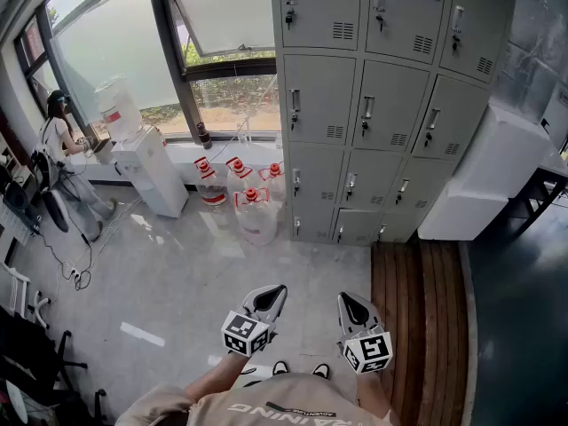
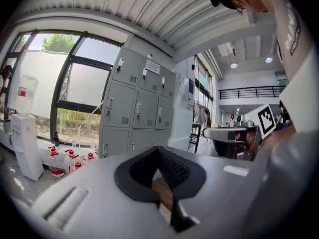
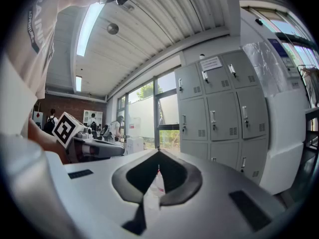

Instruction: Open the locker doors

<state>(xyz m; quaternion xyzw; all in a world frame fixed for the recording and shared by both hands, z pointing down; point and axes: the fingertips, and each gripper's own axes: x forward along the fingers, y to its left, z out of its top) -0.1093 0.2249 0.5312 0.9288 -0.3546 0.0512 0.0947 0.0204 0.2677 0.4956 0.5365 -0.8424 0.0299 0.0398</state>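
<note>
The grey lockers [image 1: 373, 105] stand against the far wall in three columns, every door closed, each with a small handle. They also show in the left gripper view [image 2: 139, 108] and in the right gripper view [image 3: 214, 108]. My left gripper [image 1: 275, 291] and right gripper [image 1: 349, 300] are held side by side low in the head view, well short of the lockers and pointing toward them. Both are shut with nothing between their jaws, the tips meeting in the left gripper view [image 2: 158, 149] and the right gripper view [image 3: 158, 154].
Several big water bottles [image 1: 244, 193] stand on the floor left of the lockers, beside a white water dispenser [image 1: 142, 162]. A tall white wrapped unit [image 1: 484, 180] stands to the lockers' right. A wooden floor strip [image 1: 417, 300] runs toward the lockers. A person [image 1: 58, 136] sits far left.
</note>
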